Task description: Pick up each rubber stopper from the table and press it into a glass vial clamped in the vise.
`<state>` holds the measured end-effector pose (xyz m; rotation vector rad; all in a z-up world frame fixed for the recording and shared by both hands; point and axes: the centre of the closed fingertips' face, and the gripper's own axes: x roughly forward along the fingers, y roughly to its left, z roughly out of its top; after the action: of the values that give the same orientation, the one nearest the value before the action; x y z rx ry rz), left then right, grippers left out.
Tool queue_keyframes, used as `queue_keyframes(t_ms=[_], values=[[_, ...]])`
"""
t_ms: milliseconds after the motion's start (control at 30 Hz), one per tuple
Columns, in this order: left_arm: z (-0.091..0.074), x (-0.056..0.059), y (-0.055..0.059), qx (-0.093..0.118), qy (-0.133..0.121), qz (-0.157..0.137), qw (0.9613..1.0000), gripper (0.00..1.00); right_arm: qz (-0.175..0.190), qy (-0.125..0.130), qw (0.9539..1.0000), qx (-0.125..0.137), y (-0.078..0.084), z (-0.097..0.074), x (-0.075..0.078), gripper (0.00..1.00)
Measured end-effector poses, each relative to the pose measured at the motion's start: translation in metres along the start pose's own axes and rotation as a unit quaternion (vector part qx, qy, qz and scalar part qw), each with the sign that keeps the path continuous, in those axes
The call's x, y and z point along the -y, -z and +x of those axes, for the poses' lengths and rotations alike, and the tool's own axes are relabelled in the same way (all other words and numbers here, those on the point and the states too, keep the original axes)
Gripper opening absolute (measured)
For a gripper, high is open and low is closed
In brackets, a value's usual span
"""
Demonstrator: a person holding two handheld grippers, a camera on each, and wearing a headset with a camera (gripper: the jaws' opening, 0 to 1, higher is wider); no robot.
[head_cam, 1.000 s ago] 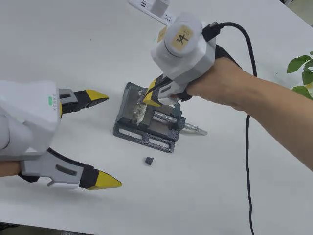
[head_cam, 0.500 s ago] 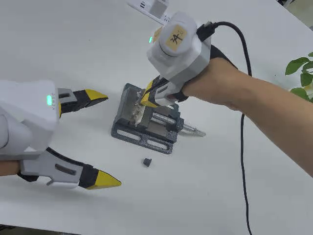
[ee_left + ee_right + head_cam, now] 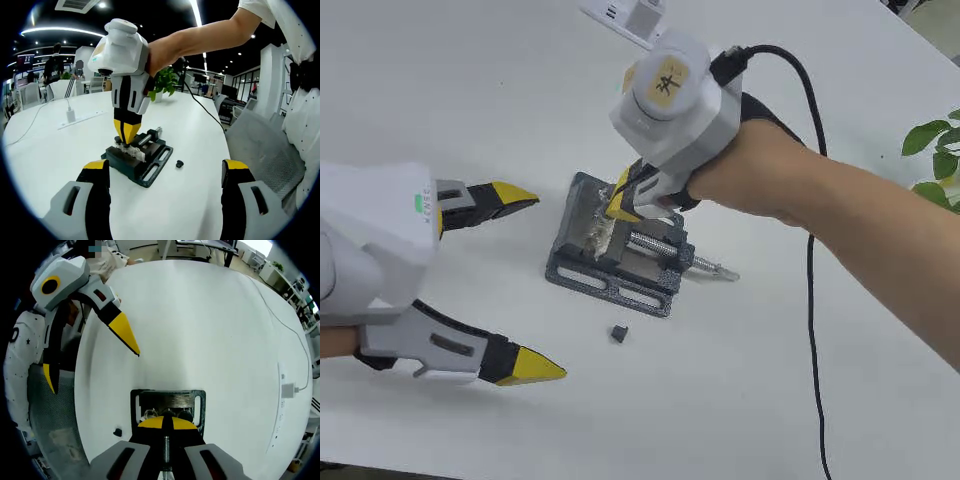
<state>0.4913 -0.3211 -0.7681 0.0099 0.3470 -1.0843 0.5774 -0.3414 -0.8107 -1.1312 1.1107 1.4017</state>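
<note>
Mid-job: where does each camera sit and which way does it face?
Head view: on headset, looking down at vise, left gripper, right gripper, a forearm.
Left gripper view: on that gripper, facing across the table at vise; own jaws apart.
Right gripper view: on that gripper, looking straight down on vise; own jaws together.
Shared: all show vise and loose stopper.

A plain white tabletop (image 3: 470, 90) spreads across the head view. At its 12 o'clock edge lies a white plastic power strip (image 3: 610, 14) with a white adapter (image 3: 646, 14) plugged in. Green plant leaves (image 3: 940, 150) show at 3 o'clock. A thin black cable (image 3: 811, 300) trails toward 5 o'clock.
</note>
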Motion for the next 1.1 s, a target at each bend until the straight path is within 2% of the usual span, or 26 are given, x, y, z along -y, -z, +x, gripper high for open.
queue_keyframes(t_ms=[433,533,633,733,767,833,900,967,1033,1100], values=[[0.002,0.001,-0.003,-0.001,0.002,0.004,1.0,0.92,0.004,0.001,1.0,-0.007,0.001,0.001,0.002,0.0],[0.002,0.002,-0.005,0.0,0.002,0.004,1.0,0.91,-0.013,0.011,0.9998,-0.01,0.001,0.001,0.0,0.0],[0.002,0.002,-0.006,0.0,0.001,0.007,1.0,0.91,-0.01,0.019,0.9997,-0.014,0.0,0.001,0.001,0.0],[0.002,0.005,-0.006,-0.002,0.005,0.011,0.9999,0.91,-0.015,0.02,0.9997,-0.003,0.001,0.0,0.002,0.0],[0.002,0.007,-0.006,-0.004,0.008,0.011,0.9999,0.91,0.015,0.022,0.9996,0.009,0.0,0.0,0.003,0.0],[0.001,0.009,-0.006,-0.006,0.009,0.013,0.9998,0.91,-0.002,0.024,0.9996,0.015,0.001,-0.001,0.003,0.0],[0.0,0.01,-0.006,-0.009,0.011,0.014,0.9998,0.91,0.021,0.032,0.9989,0.028,0.0,-0.001,0.002,0.0],[-0.002,0.011,-0.005,-0.012,0.011,0.015,0.9998,0.91,-0.005,0.037,0.9988,0.03,0.0,-0.002,0.001,0.0],[-0.003,0.01,-0.004,-0.015,0.01,0.015,0.9997,0.91,0.02,0.034,0.9985,0.036,0.0,-0.002,0.001,0.0],[-0.004,0.01,-0.005,-0.015,0.009,0.015,0.9997,0.91,0.021,0.031,0.9984,0.043,0.0,-0.003,0.001,0.0]])
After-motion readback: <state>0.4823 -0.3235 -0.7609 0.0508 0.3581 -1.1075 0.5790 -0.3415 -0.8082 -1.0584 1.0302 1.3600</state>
